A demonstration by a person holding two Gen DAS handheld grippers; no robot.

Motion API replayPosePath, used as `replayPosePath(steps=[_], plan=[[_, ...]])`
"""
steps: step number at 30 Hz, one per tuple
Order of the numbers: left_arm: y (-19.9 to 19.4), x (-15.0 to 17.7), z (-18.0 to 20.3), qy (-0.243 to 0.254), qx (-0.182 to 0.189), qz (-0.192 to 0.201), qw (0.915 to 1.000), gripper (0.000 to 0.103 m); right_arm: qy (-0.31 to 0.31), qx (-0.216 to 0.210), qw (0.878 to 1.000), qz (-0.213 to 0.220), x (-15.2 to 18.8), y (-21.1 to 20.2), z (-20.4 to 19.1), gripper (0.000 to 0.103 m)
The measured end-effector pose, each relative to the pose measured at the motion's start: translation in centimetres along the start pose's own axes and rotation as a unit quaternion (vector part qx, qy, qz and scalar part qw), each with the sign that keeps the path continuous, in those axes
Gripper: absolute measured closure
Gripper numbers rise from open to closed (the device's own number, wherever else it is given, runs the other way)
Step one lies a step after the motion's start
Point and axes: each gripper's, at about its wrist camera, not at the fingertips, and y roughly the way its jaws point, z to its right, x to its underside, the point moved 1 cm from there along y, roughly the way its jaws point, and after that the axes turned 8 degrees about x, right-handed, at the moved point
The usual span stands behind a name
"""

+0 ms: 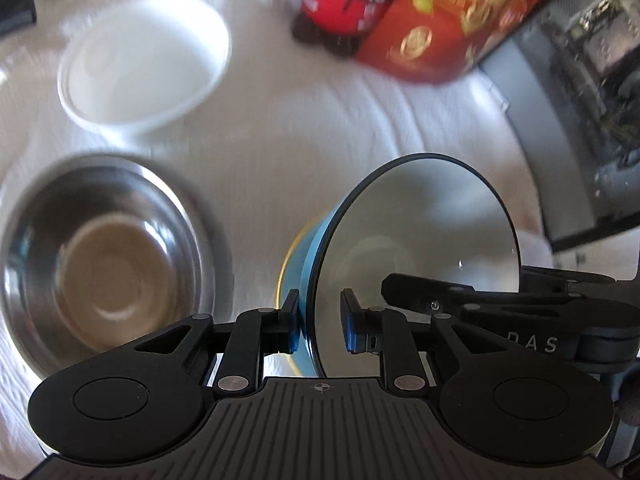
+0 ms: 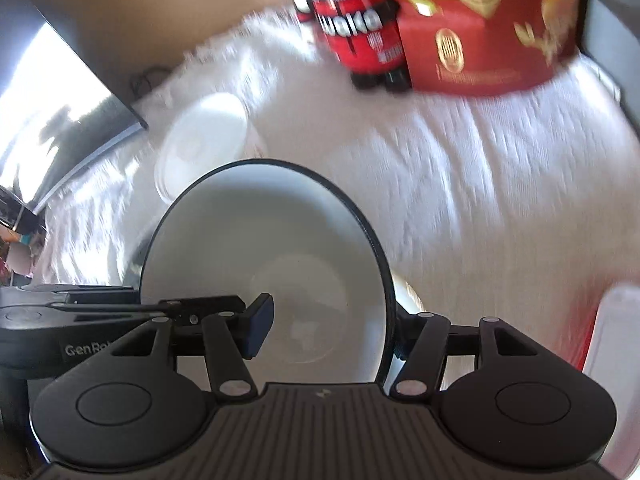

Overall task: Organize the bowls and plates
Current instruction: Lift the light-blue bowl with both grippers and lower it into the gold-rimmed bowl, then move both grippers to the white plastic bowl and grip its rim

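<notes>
A blue bowl with a white inside and a dark rim hangs tilted above the table. My left gripper is shut on its near rim, one pad on the blue outside and one inside. In the right wrist view the same bowl fills the middle. My right gripper straddles its rim with the jaws wide: the inner pad stands well clear of the wall, and the outer finger is partly hidden behind the bowl. A steel bowl with a pale bowl nested in it sits at the left. A white bowl lies beyond it.
A red figure-shaped bottle and a red box stand at the back of the white cloth. The table's edge runs down the right. A white container sits at my right, a dark screen at the far left.
</notes>
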Motion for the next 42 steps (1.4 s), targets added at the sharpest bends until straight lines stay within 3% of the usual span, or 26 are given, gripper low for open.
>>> replayPosePath(steps=[4,11,19,29,35,42], plan=[[1.2,1.1,-0.8,-0.005,0.012,-0.012,0.9998,0.082,0.025,0.000,0.999,-0.025,1.7,1.8,0.8,0.043],[1.4,1.6,-1.2,-0.007,0.032,-0.010,0.9994,0.081,0.028,0.017,0.999,-0.021,2.3,2.8,1.3,0.043],[0.6,1.6,-2.0,-0.013,0.044,-0.008,0.9989,0.078,0.007,0.033,0.999,-0.018,2.0,2.1,1.0,0.042],[0.0,1.4,-2.1,-0.014,0.043,-0.002,0.9990,0.082,0.015,0.032,0.999,-0.006,1.9,0.8,1.5,0.042],[-1.6,1.2,-2.2,-0.006,0.049,0.011,0.9987,0.083,0.009,0.042,0.999,0.012,1.8,-0.2,1.3,0.038],[-4.5,0.0,-4.2,-0.031,0.067,0.048,0.9961,0.083,-0.002,0.041,0.999,0.026,0.8,-1.6,0.8,0.038]])
